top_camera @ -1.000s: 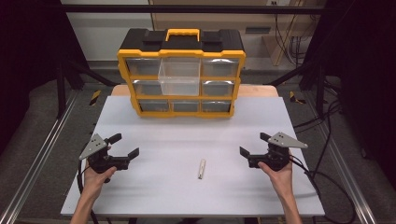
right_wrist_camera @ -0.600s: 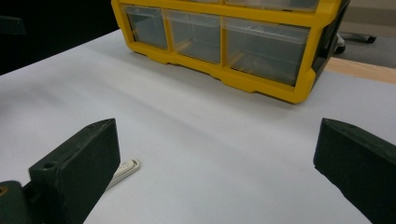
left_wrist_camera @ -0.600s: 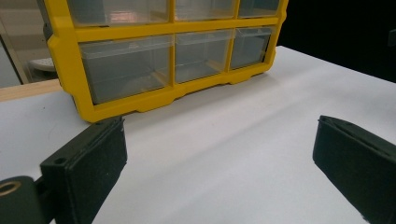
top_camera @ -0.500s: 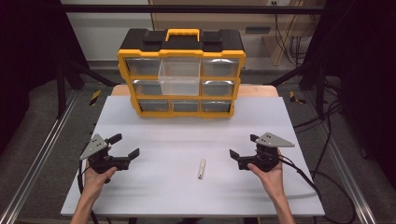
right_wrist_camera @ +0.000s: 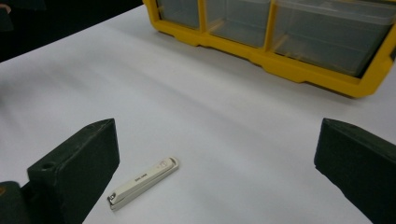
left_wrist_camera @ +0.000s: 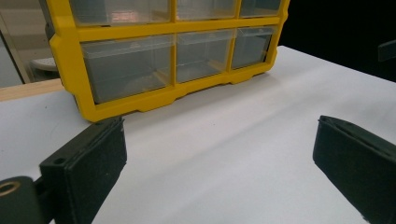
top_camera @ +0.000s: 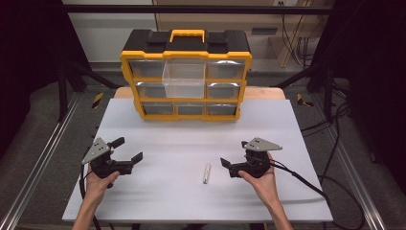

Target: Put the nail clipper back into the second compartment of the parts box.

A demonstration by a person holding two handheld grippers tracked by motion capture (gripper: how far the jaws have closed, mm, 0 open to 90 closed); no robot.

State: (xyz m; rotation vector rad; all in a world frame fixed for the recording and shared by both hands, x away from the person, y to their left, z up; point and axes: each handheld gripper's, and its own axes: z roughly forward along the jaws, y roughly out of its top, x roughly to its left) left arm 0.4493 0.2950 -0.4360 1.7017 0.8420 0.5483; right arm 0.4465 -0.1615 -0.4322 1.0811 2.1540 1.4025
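Your right gripper point(top_camera: 233, 163) sits with jaws spread, just right of the nail clipper point(top_camera: 206, 173) lying flat on the tabletop point(top_camera: 287, 124) — you're approaching. Next, straddle it and close. Your left gripper point(top_camera: 128, 150) rests spread, well apart.

High view: fixed overhead on the person's side, facing forward and down over the whole white table point(top_camera: 191, 201), with the yellow-and-black plastic drawer cabinet point(top_camera: 186, 76) at the far edge. Left gripper view: low and close to the tabletop, facing the cabinet's bottom drawer row point(left_wrist_camera: 177, 56) obliquely. Right gripper view: low, near the surface, facing the same bottom row point(right_wrist_camera: 280, 28) from the other side. All three share the cabinet's lower front and the table before it.
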